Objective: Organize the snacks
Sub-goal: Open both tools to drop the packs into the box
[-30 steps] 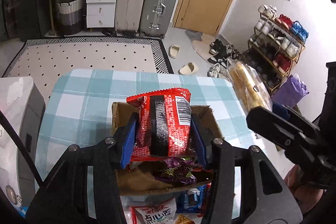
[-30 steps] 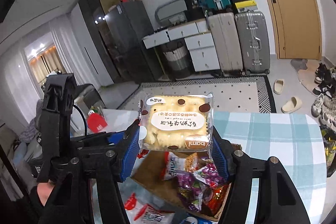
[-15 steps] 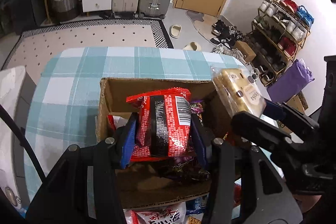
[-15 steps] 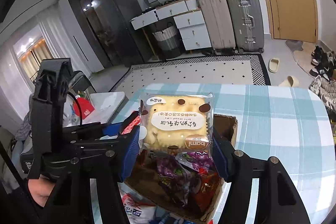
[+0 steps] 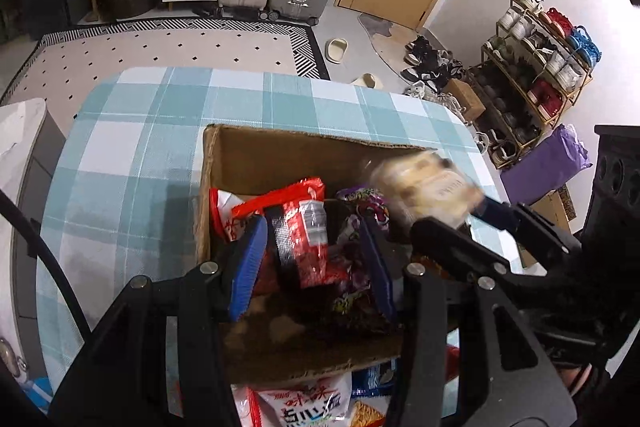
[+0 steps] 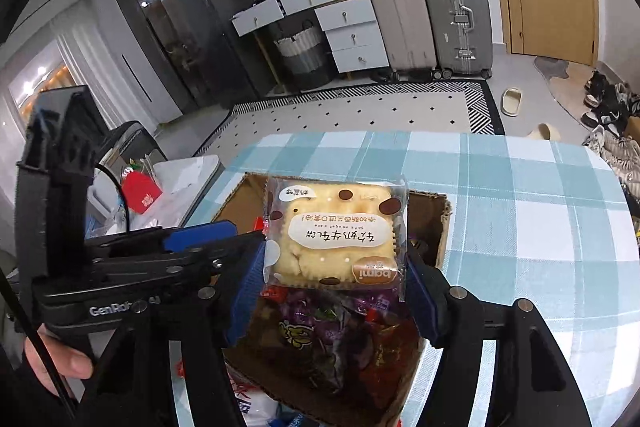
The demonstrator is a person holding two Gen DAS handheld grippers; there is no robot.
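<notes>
Over the cardboard box (image 5: 248, 163), a red snack packet (image 5: 300, 231) is clamped by the left gripper (image 5: 314, 263); beside it, a nougat cake packet (image 6: 336, 231) sits between the right gripper's (image 6: 334, 279) jaws, which have just been opening, pad contact unclear

Even, soft indoor light fills both fisheye views, bright on the pale walls and the checked counter (image 5: 132, 155). In the right wrist view a warm glow spills from a curtained window (image 6: 36, 83) at far left, and small glints sit on the dark glass cabinet (image 6: 180, 7). The cardboard box (image 5: 280, 155) interior lies in deep shadow, its contents murky. Motion blur smears the cake packet (image 5: 428, 187) in the left wrist view; the same packet reads crisp in the right. Straight lines bow outward, and black vignetting rounds all 4 corners of each frame.
</notes>
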